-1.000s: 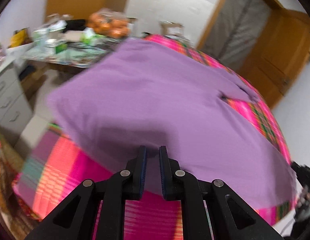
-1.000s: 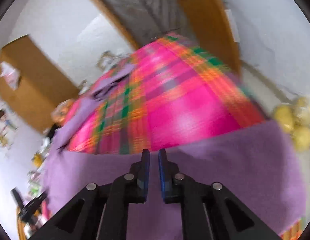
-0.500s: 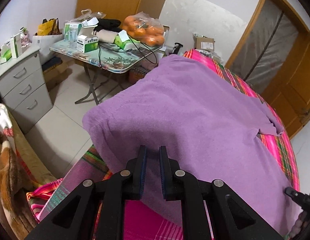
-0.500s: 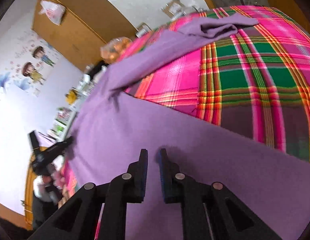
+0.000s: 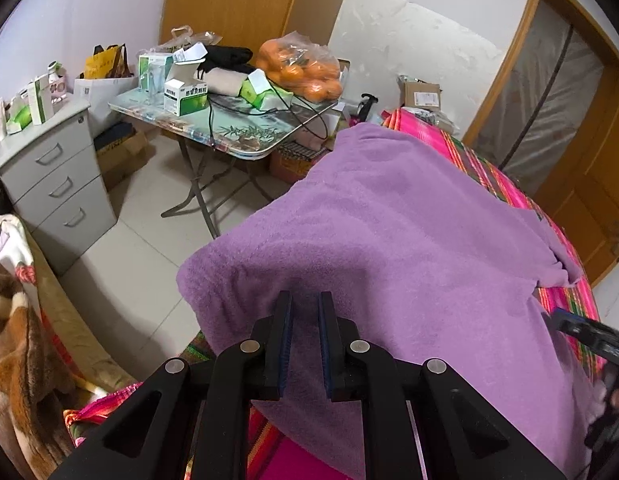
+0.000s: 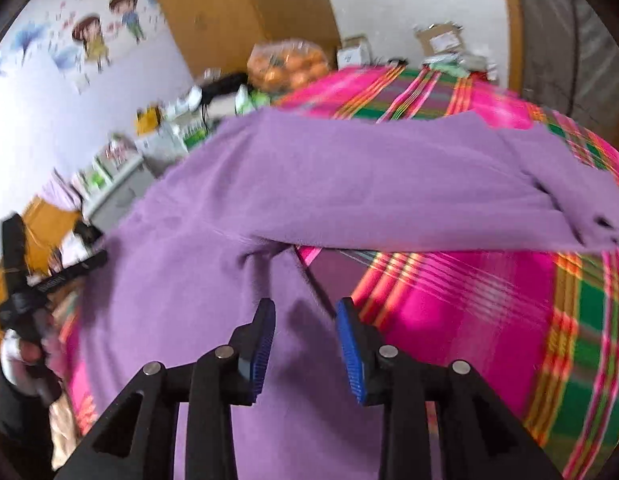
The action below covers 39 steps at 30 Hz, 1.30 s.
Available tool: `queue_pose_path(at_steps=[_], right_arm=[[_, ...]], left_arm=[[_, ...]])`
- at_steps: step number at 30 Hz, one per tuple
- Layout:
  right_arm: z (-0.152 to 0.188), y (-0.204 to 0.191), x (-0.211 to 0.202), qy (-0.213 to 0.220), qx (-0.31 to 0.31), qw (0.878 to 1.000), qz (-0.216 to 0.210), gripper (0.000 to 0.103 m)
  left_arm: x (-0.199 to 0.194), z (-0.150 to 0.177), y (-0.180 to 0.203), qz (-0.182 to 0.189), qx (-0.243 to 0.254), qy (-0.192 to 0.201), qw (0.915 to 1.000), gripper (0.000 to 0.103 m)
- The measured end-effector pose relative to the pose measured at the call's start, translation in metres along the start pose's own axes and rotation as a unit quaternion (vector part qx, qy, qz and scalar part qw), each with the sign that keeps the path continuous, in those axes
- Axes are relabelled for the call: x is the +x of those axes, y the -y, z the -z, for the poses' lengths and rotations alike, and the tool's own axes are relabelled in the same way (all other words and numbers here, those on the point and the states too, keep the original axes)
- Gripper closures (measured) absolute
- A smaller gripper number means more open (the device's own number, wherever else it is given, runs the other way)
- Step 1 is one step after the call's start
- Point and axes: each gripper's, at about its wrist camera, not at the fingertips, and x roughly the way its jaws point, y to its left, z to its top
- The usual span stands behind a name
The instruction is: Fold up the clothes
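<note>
A purple fleece garment (image 5: 389,220) lies spread over the bed's pink plaid blanket (image 5: 429,128), one side folded across. My left gripper (image 5: 305,300) sits at its near corner, jaws narrow with a fold of purple cloth between the pads. In the right wrist view the garment (image 6: 349,184) covers the blanket (image 6: 469,300). My right gripper (image 6: 305,306) hovers over the garment's edge. Its jaws are opening and the blue pads press on nothing. Each gripper also shows in the other's view: the right gripper (image 5: 589,336) and the left gripper (image 6: 49,276).
Beside the bed stands a folding table (image 5: 245,148) crowded with boxes and a bag of oranges (image 5: 297,64). A grey drawer cabinet (image 5: 57,176) is at the left and a brown blanket (image 5: 13,340) lower left. A wooden door (image 5: 589,184) is beyond the bed.
My right gripper swept sideways across the bed, rolled, and opened its jaws, letting go of the purple cloth. The left gripper shifted a little, still pinching the garment, which now rests flatter.
</note>
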Motion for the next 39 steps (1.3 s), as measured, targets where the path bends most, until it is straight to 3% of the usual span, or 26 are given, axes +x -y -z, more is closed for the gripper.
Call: queue_pose_path(at_steps=[3, 5, 10, 16, 19, 24, 27, 28, 32, 36, 39], right_arm=[[-0.003, -0.007, 0.010, -0.005, -0.028, 1.000, 0.004, 0.099], [-0.003, -0.002, 0.009, -0.002, -0.016, 1.000, -0.006, 0.100], [0.004, 0.041, 0.007, 0.009, 0.085, 0.995, -0.043, 0.100], [-0.001, 0.025, -0.006, 0.026, 0.066, 0.997, -0.027, 0.097], [-0.009, 0.011, -0.013, 0.039, 0.050, 0.997, -0.042, 0.095], [-0.022, -0.012, 0.010, 0.012, 0.023, 0.997, -0.079, 0.095], [-0.028, -0.004, 0.030, -0.003, 0.044, 0.997, -0.068, 0.095], [-0.029, 0.002, 0.032, -0.005, 0.059, 0.996, -0.063, 0.100], [-0.031, 0.010, 0.025, 0.006, 0.076, 0.996, -0.054, 0.095], [-0.037, 0.001, 0.017, 0.018, 0.065, 0.994, -0.085, 0.095], [-0.042, 0.002, 0.027, 0.013, 0.074, 0.992, -0.098, 0.094]], left_arm=[[0.001, 0.000, 0.000, -0.001, 0.007, 0.006, 1.0000, 0.090], [0.002, 0.000, 0.000, 0.000, 0.009, 0.010, 0.9999, 0.090], [0.003, 0.000, -0.006, 0.014, -0.003, 0.011, 0.9998, 0.090], [-0.002, 0.000, -0.015, 0.015, -0.017, 0.016, 0.9996, 0.090], [-0.006, -0.002, -0.023, 0.009, -0.029, 0.028, 0.9992, 0.090], [0.000, -0.006, -0.029, 0.016, -0.038, 0.019, 0.9990, 0.090], [-0.001, -0.006, -0.030, 0.011, -0.041, 0.013, 0.9990, 0.090], [-0.002, -0.006, -0.030, 0.008, -0.041, 0.011, 0.9991, 0.090], [-0.011, -0.008, -0.023, -0.003, -0.029, 0.017, 0.9994, 0.090], [-0.010, -0.017, -0.004, 0.017, -0.006, 0.024, 0.9995, 0.090], [0.011, -0.023, 0.009, 0.023, 0.005, 0.001, 0.9997, 0.090]])
